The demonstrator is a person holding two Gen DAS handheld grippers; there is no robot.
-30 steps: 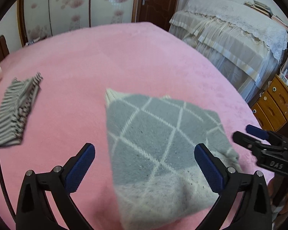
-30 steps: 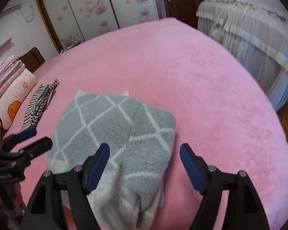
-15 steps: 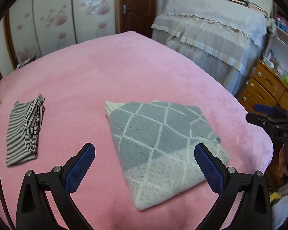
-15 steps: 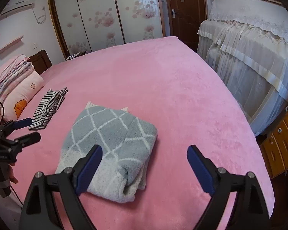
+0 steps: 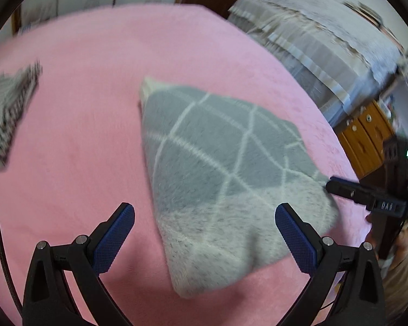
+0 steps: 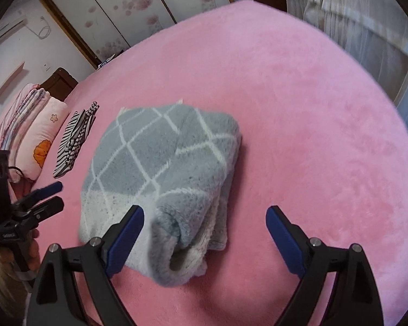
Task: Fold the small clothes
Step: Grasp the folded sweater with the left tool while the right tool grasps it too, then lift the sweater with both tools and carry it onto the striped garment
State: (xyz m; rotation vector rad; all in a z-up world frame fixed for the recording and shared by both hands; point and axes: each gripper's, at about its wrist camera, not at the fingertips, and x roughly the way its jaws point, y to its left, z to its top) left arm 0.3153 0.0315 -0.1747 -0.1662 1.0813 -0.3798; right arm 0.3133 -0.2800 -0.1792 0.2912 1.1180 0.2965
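bedspread (image 6: 299, 108), pink and plushy, fills both views, with a white-draped piece of furniture (image 5: 326, 35) past its far side and flowered wardrobe doors (image 6: 138, 8) behind. on it, close to the near edge, lies the folded grey sweater (image 6: 160, 163), a thick bundle with white diamond lines over a paler speckled band. its long axis runs from the near edge away toward the wardrobe, the pale band nearest the grippers and a cream ribbed edge at the far end; a rolled sleeve opening faces the right wrist camera. a pink pillow (image 6: 40, 135) sits at the head of the bed. beside it a striped garment (image 6: 76, 141), folded narrow, lies well apart from the sweater.

left gripper (image 5: 204, 233) hovers over the pale band, fingers spread wide, nothing between the pads. right gripper (image 6: 204, 233) has just been opening its jaws; they stand wide above the rolled sleeve end, gripping nothing.
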